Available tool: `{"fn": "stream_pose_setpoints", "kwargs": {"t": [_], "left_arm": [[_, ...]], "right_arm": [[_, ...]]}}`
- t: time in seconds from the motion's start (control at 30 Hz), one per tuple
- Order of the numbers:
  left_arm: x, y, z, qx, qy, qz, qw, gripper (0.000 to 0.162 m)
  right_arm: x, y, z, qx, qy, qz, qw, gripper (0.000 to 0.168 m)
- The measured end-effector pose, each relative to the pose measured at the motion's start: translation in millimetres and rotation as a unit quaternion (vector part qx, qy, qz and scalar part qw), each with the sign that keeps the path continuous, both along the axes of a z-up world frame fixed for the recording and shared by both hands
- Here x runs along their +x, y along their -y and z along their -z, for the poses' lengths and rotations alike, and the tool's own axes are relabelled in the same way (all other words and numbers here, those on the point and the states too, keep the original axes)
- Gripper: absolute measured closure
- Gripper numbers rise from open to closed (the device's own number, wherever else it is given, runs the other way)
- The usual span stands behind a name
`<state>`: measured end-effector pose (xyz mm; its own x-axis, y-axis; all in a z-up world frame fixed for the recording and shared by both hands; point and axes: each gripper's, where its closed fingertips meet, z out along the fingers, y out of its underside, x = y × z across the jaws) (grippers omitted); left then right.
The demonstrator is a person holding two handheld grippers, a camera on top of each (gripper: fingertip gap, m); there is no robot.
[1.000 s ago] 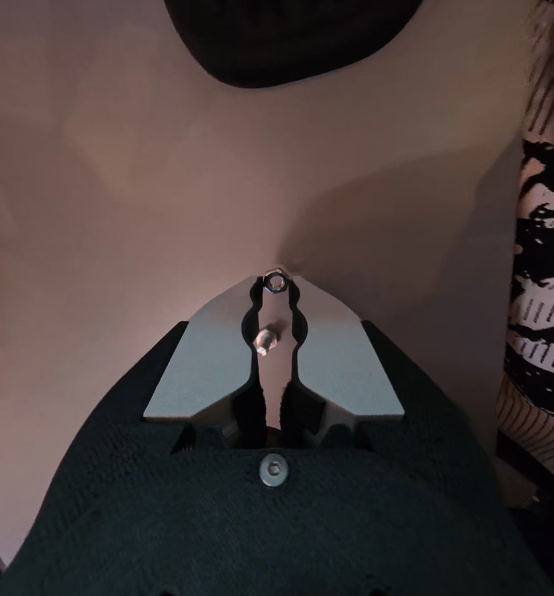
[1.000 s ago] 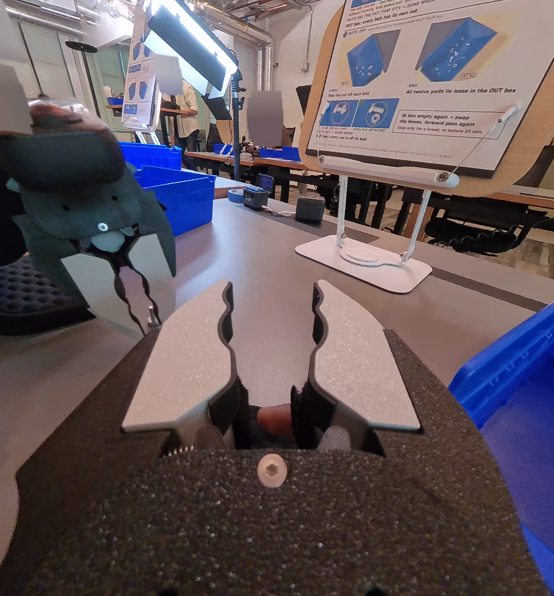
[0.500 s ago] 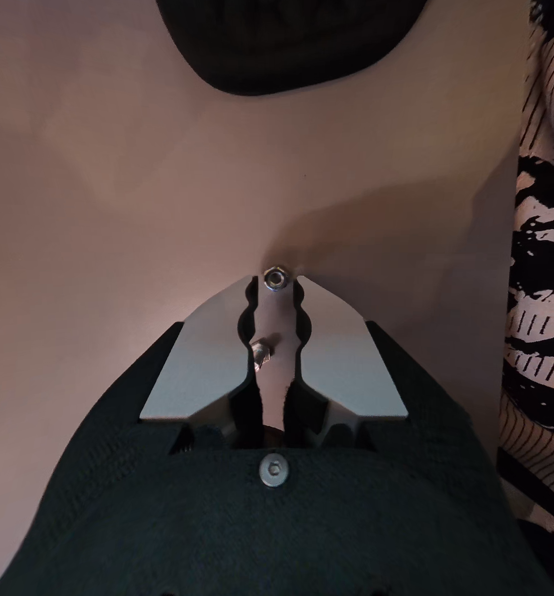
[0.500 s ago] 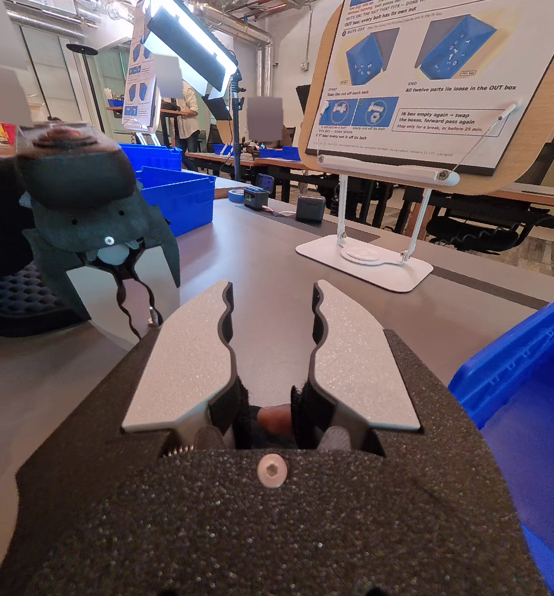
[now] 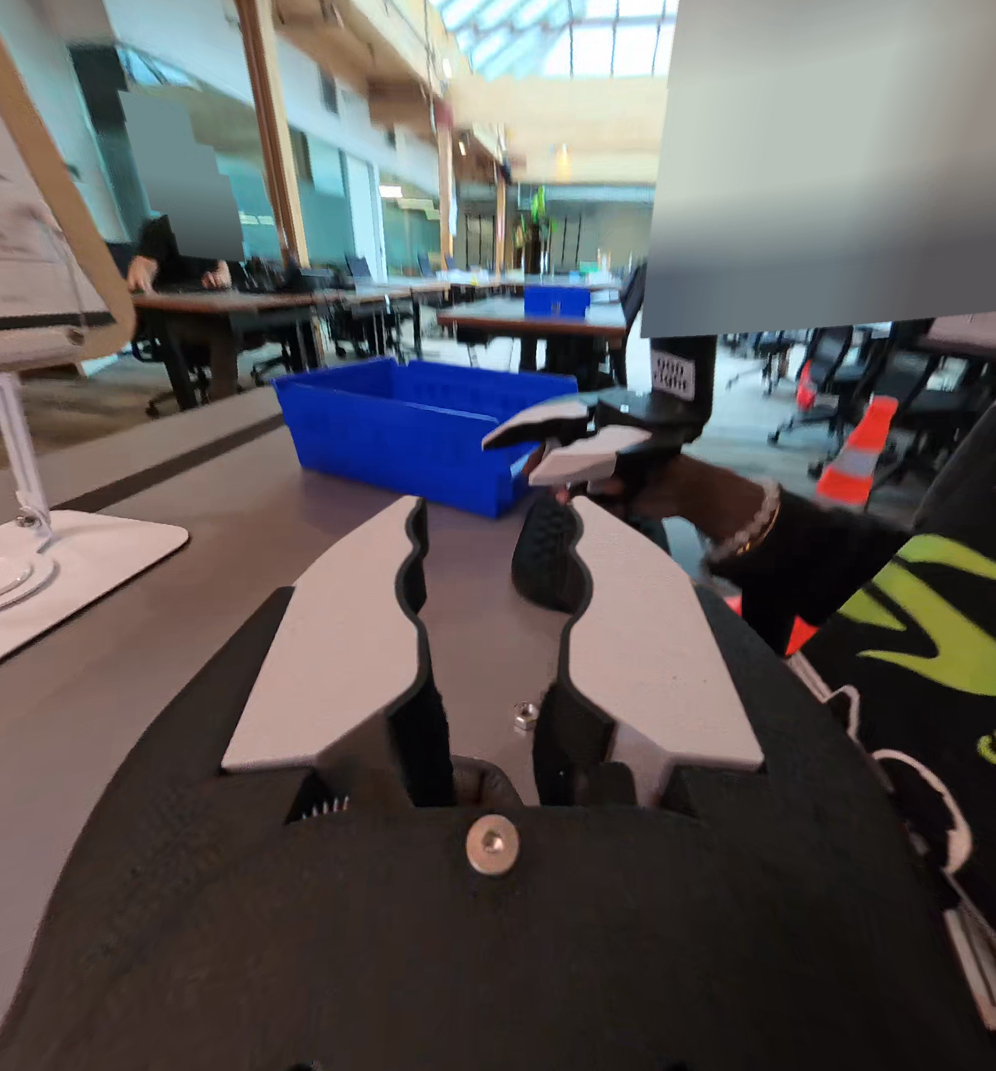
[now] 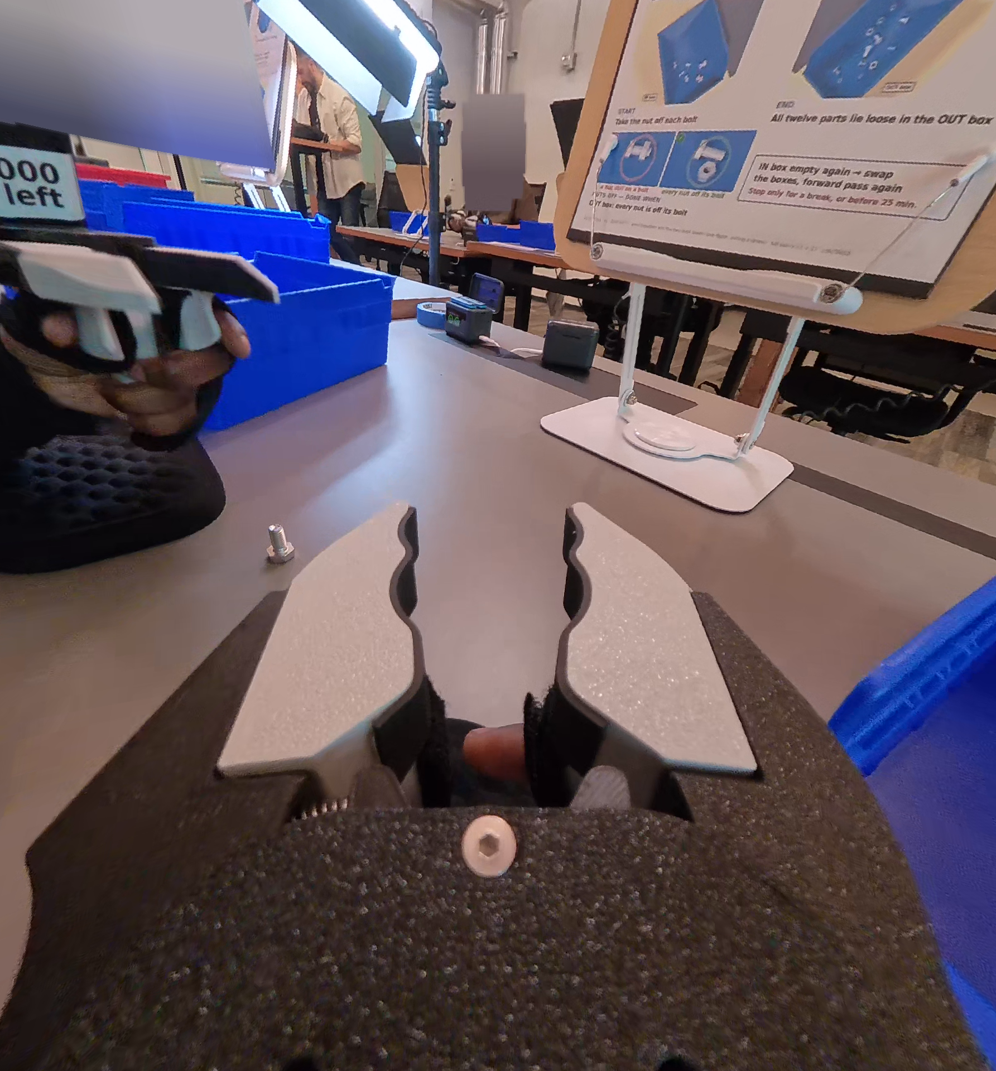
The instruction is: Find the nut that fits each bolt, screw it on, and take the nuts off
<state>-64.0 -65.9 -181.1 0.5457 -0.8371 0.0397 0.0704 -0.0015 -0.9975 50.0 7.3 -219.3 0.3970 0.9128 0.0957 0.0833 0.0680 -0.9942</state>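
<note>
My left gripper [image 5: 495, 510] is open and empty, raised above the grey table [image 5: 194, 579] and looking forward. A small silver nut [image 5: 525, 716] lies on the table low between its fingers, touching neither. My right gripper [image 6: 489, 516] is open and empty, low over the table. A silver bolt [image 6: 278, 545] stands on its head just left of its left finger. In the right wrist view the left gripper [image 6: 240, 278] is at the upper left, in a hand. In the left wrist view the right gripper [image 5: 513, 461] is by a blue bin [image 5: 414, 434].
A black honeycomb pad [image 6: 78, 498] lies left of the bolt. Blue bins stand at the back left [image 6: 310, 330] and at the near right [image 6: 947, 724]. A white stand [image 6: 669, 440] holds an instruction board. Small devices [image 6: 571, 345] sit farther back. Spacing between my two grippers at the tips: around 15 centimetres. About 12 centimetres separates my left fingertips from the silver bolt [image 6: 278, 545].
My left gripper opened, let go of the bolt it held upright on the table, then lifted and tilted from looking straight down to looking forward. My right gripper stayed open and hardly moved.
</note>
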Motion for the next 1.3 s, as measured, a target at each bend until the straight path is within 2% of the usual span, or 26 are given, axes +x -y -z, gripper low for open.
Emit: {"fn": "stream_pose_setpoints", "kwargs": {"t": [0.13,0.27,0.33,0.4,0.47,0.6,0.73,0.93,1.0,1.1,1.3], "left_arm": [[-19,16,0,-0.003,0.07,0.004,0.997,0.099],[-23,22,14,-0.018,0.043,0.009,0.999,0.079],[-20,22,18,-0.021,0.034,0.017,0.999,0.077],[-18,22,21,-0.026,0.026,0.021,0.999,0.077],[-17,23,23,-0.025,0.02,0.021,0.999,0.076],[-18,22,23,-0.023,0.019,0.016,0.999,0.077],[-18,23,23,-0.023,0.019,0.017,0.999,0.077],[-18,23,24,-0.026,0.02,0.02,0.999,0.077],[-17,23,25,-0.027,0.017,0.019,0.999,0.077],[-18,19,26,-0.033,0.015,0.005,0.999,0.077],[-15,6,33,-0.042,-0.033,-0.058,0.997,0.091]], "right_arm": [[-4,1,5,-0.002,0.023,-0.005,1.0,0.119],[-14,4,8,-0.009,0.047,-0.022,0.999,0.114],[-28,14,8,-0.035,0.062,-0.057,0.996,0.115],[-49,31,13,-0.072,0.091,-0.111,0.987,0.123],[-70,48,25,-0.101,0.14,-0.163,0.971,0.129],[-108,68,49,-0.121,0.211,-0.217,0.946,0.14],[-128,71,78,-0.12,0.279,-0.228,0.925,0.142],[-136,73,90,-0.124,0.295,-0.245,0.915,0.154],[-136,74,89,-0.124,0.288,-0.249,0.916,0.16],[-134,73,80,-0.128,0.271,-0.252,0.92,0.16],[-118,66,15,-0.107,0.209,-0.25,0.939,0.16]]}}
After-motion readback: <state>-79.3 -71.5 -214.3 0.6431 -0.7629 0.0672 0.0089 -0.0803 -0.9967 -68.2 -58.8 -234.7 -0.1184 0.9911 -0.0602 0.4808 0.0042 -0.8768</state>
